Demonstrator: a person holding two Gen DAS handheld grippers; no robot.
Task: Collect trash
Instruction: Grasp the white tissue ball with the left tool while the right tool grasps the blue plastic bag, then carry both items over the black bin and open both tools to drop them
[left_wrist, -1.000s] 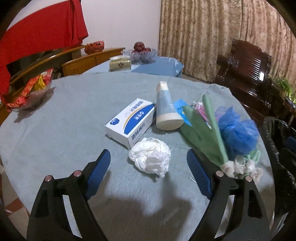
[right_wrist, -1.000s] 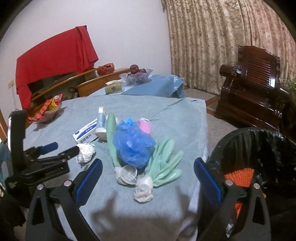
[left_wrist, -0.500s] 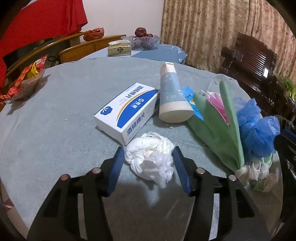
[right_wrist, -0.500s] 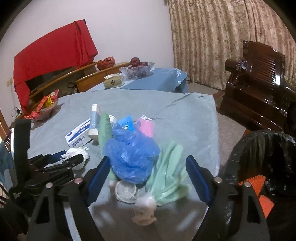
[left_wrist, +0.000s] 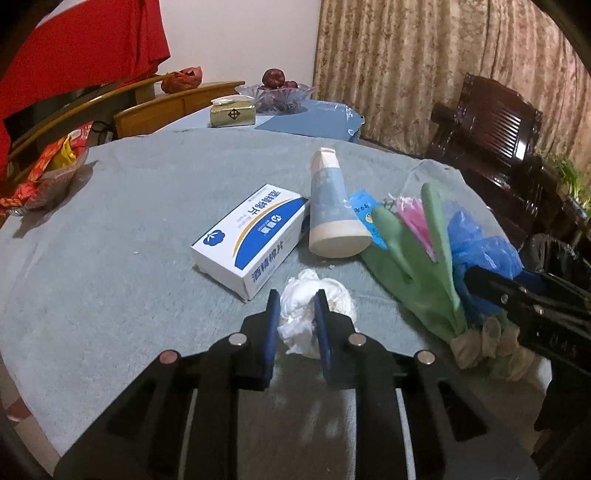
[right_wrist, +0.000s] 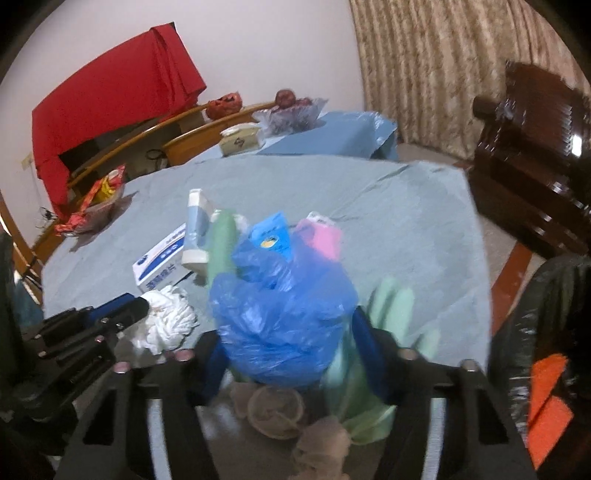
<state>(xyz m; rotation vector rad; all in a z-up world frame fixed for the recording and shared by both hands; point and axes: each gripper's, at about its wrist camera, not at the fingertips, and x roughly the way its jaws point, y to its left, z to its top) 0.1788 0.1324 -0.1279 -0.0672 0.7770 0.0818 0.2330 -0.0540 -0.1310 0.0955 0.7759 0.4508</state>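
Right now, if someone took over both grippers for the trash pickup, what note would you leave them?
Left gripper: jaws have just been closing, pads now pinching the white tissue wad, which is not lifted off the table.
Right gripper: jaws have just been closing around the blue plastic bag; pads pressing its sides.
Bin stands at the table's right edge, with something orange inside.
Done: both grasps started.
Left: lift and drop both in the bin, then the green gloves, tube, box.

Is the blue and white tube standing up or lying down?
Lying down: the tube rests on its side on the tablecloth, cap pointing away.
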